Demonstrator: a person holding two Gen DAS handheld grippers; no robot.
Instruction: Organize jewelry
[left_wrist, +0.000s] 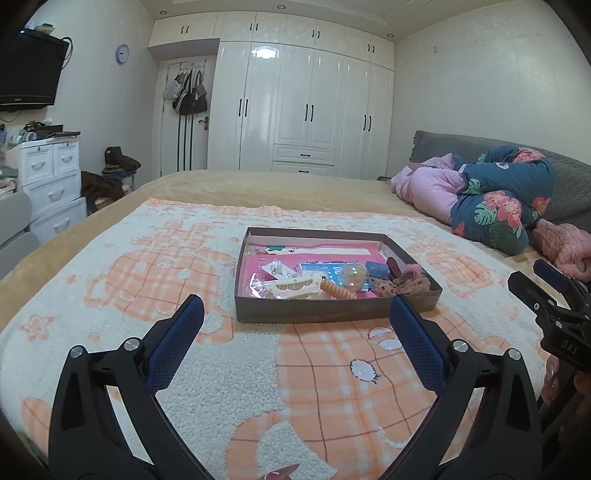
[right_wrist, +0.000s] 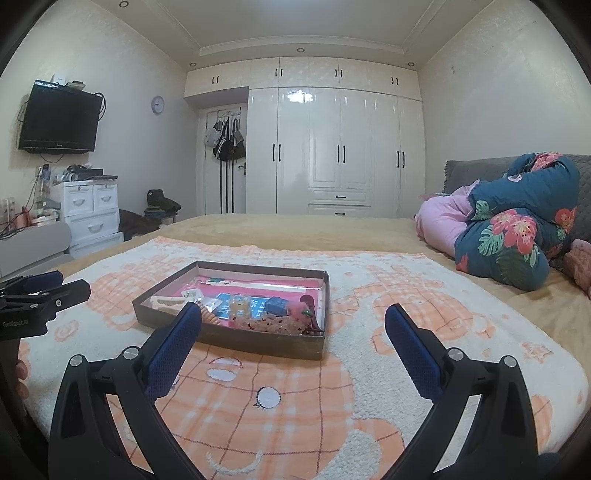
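Note:
A shallow brown box lies on the orange-and-white blanket; it also shows in the right wrist view. Inside it is a pile of jewelry and hair pieces: an orange spiral hair tie, a cream comb clip, blue cards, a dotted bow. My left gripper is open and empty, just short of the box's near wall. My right gripper is open and empty, held before the box's near right corner. Each gripper shows at the edge of the other's view.
A folded floral quilt and pink bedding lie at the right of the bed. White drawers and a wall TV stand at the left. White wardrobes fill the far wall.

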